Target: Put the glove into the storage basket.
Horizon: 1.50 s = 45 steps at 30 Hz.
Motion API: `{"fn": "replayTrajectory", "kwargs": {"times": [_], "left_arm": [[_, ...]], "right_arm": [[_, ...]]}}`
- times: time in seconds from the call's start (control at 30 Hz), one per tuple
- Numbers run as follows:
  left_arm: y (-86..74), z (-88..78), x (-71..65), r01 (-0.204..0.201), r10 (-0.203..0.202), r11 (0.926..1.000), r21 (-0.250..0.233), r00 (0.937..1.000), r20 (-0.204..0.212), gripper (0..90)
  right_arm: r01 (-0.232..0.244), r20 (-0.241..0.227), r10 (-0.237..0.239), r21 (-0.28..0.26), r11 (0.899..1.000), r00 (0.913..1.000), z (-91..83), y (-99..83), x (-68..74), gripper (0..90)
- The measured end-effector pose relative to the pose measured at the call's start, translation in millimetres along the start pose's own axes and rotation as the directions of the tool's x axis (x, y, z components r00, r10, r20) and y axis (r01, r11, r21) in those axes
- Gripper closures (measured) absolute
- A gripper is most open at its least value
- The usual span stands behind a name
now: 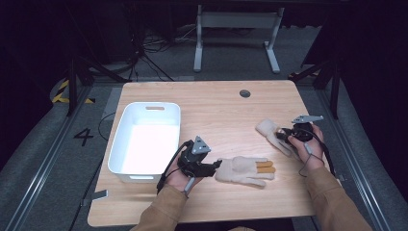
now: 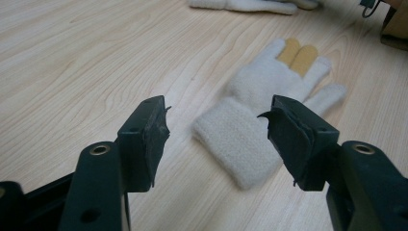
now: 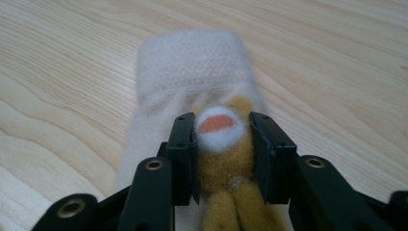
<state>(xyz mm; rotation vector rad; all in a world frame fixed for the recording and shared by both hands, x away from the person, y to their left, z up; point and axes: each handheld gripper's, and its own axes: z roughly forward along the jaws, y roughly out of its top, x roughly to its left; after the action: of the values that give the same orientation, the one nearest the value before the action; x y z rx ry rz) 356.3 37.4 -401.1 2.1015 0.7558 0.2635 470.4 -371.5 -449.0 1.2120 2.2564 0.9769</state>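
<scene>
Bench: a light wooden table top (image 1: 216,103) with a small round dark grommet (image 1: 245,93) near its far edge.

Left gripper (image 1: 215,167): held low above the table near the near edge, left of centre, pointing toward the right edge. Its two black jaws stand apart with nothing between the pads; in the left gripper view (image 2: 216,127) the cuff of the near glove lies on the wood just beyond the tips, under the gap.

Near glove: a cream knitted glove with two mustard-yellow fingers (image 1: 244,170), lying flat near the near edge at about the middle, cuff toward the left gripper, fingers toward the right edge. In the left gripper view (image 2: 269,103) it lies flat, untouched by the pads.

Right gripper (image 1: 284,136): held by the person's right hand near the right edge, pointing toward the left edge. In the right gripper view (image 3: 223,144) the jaws pinch the mustard-yellow fingers and a white-tipped fingertip of the far glove; both pads press on the fabric.

Far glove: a second cream knitted glove (image 1: 272,133), lying by the right edge with its cuff toward the centre (image 3: 192,62).

Bin: a white rectangular plastic tub with a slot handle (image 1: 118,144), standing at the left edge, well apart from both gloves.
</scene>
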Motion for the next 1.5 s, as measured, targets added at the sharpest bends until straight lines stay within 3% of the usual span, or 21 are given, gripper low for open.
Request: {"fn": "replayTrajectory", "kwargs": {"times": [0.27,0.6,0.87,1.07,1.1,1.3,1.37,1.43,1.5], "left_arm": [[0.7,0.2,0.2,0.0,0.0,1.0,0.004,1.0,0.001,39.7],[2.3,4.1,-0.8,-0.008,0.008,0.9998,0.017,0.9999,0.011,39.5],[3.6,5.2,-1.4,-0.014,0.014,0.9998,0.014,0.9997,0.019,39.3],[4.1,5.5,-1.9,-0.018,0.018,0.9998,0.011,0.9996,0.022,39.2],[4.1,5.4,-2.0,-0.019,0.019,0.9998,0.011,0.9996,0.023,39.2],[4.5,4.3,-1.7,-0.021,0.02,0.9997,0.011,0.9995,0.026,39.1],[4.6,4.1,-1.8,-0.019,0.019,0.9998,0.009,0.9994,0.028,39.1],[4.6,4.1,-1.8,-0.019,0.018,0.9998,0.009,0.9994,0.029,39.0],[4.6,4.1,-1.6,-0.019,0.019,0.9998,0.009,0.9994,0.028,39.0]], "right_arm": [[0.003,-0.017,-0.003,-0.023,1.0,0.9998,-8.1,3.5,0.3,65.6],[0.051,-0.061,-0.054,-0.054,0.997,0.9966,-27.3,14.1,2.8,66.0],[0.117,-0.075,-0.124,-0.088,0.989,0.9895,-45.5,26.7,14.7,66.2],[0.176,-0.102,-0.188,-0.115,0.978,0.977,-60.8,40.2,30.8,66.2],[0.193,-0.111,-0.208,-0.127,0.973,0.9719,-64.8,44.1,36.2,66.1],[0.21,-0.156,-0.232,-0.149,0.966,0.9601,-70.8,50.0,45.8,66.2],[0.214,-0.191,-0.244,-0.167,0.963,0.9509,-73.6,52.9,51.9,66.2],[0.217,-0.201,-0.249,-0.17,0.961,0.9474,-74.4,53.7,53.9,66.2],[0.231,-0.229,-0.27,-0.184,0.955,0.9351,-76.1,56.1,59.5,66.2]]}}
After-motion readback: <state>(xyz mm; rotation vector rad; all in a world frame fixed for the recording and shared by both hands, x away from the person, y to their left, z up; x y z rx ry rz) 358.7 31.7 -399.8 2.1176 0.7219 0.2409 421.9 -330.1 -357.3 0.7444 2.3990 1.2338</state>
